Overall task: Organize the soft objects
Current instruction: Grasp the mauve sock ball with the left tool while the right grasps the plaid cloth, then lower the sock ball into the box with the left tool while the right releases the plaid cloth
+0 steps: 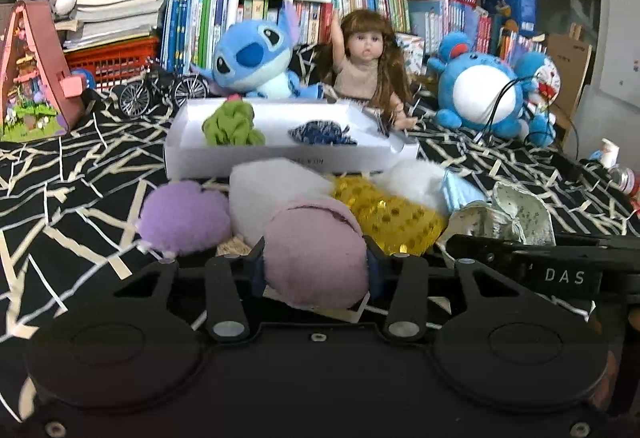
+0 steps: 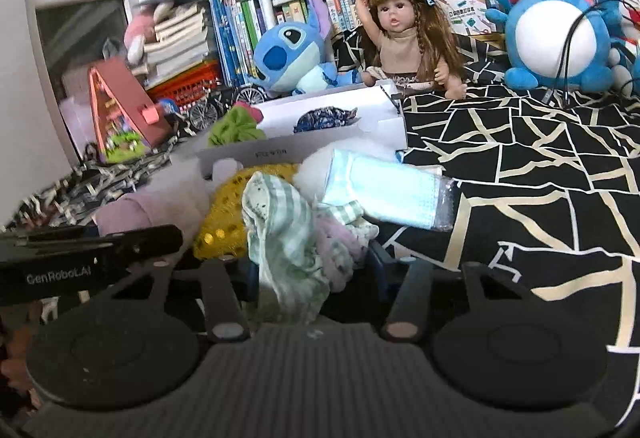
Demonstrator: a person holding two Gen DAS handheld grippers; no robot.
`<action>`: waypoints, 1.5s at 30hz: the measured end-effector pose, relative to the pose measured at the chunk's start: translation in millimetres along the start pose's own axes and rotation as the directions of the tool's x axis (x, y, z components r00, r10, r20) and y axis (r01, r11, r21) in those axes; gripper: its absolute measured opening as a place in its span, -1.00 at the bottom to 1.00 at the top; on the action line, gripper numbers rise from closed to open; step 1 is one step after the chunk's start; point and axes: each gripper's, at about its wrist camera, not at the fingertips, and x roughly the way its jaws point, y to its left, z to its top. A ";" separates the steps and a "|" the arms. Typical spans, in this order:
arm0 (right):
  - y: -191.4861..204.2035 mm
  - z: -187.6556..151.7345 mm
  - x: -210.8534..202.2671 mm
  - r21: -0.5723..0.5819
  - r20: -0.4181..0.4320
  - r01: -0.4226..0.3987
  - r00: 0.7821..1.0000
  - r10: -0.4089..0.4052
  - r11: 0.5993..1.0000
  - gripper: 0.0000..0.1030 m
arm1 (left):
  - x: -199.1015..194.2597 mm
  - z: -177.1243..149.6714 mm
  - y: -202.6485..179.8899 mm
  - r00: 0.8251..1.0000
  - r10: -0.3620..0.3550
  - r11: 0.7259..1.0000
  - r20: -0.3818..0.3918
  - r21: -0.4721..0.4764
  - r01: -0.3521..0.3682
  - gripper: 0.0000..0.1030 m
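Mauve and fuzzy, a round plush macaron [image 1: 316, 254] sits pinched between the two fingers of the left gripper [image 1: 314, 270], low over a black cloth with pale crackle lines [image 1: 80, 190]. Just beyond it lies a heap of soft things: a lilac plush pompom [image 1: 184, 216] to the left, a white foam block [image 1: 276, 186] behind, a gold sequinned pouch [image 1: 388, 214] to the right, then white fluff [image 1: 416, 178] and a wrapped pack of light-blue face masks [image 2: 386, 194].

The right gripper [image 2: 308, 266] is clamped on a crumpled green-and-white striped cloth [image 2: 284, 238], which bulges up between its fingers and touches the sequinned pouch; part of the other tool's black body crosses the lower left of that view.

Behind the heap stands an open white cardboard box [image 1: 280, 154] holding a green fabric scrunchie [image 1: 232, 126] at its left and a dark blue patterned scrunchie [image 1: 320, 132] near its middle. Farther back sit a blue Stitch plush [image 1: 252, 58], a long-haired doll in a beige top [image 1: 364, 66] and a round blue-and-white plush [image 1: 480, 90], in front of rows of books [image 1: 200, 18].
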 end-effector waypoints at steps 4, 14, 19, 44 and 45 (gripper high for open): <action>2.2 8.5 -10.8 -0.016 0.026 0.006 1.000 -0.006 1.000 0.06 | -11.5 10.4 6.3 1.000 -0.015 0.999 0.022 -0.039 0.016 -0.16; 6.1 31.5 -21.3 -0.039 0.091 0.013 0.996 -0.009 0.999 0.06 | -18.5 42.7 22.4 0.996 -0.004 0.998 0.090 -0.067 0.010 -0.16; 4.0 46.0 -23.4 -0.027 0.130 0.010 0.991 -0.006 1.000 0.06 | -11.3 63.2 35.4 0.993 0.013 0.994 0.119 -0.105 0.000 -0.16; -20.7 133.5 90.3 0.016 0.080 0.044 0.996 -0.045 0.999 0.06 | 125.1 128.4 102.0 0.972 0.232 0.962 0.042 -0.155 -0.223 -0.16; -22.2 134.8 96.3 0.018 0.069 0.051 0.996 -0.052 0.999 0.06 | 130.0 129.2 102.5 0.972 0.232 0.963 0.037 -0.152 -0.224 -0.16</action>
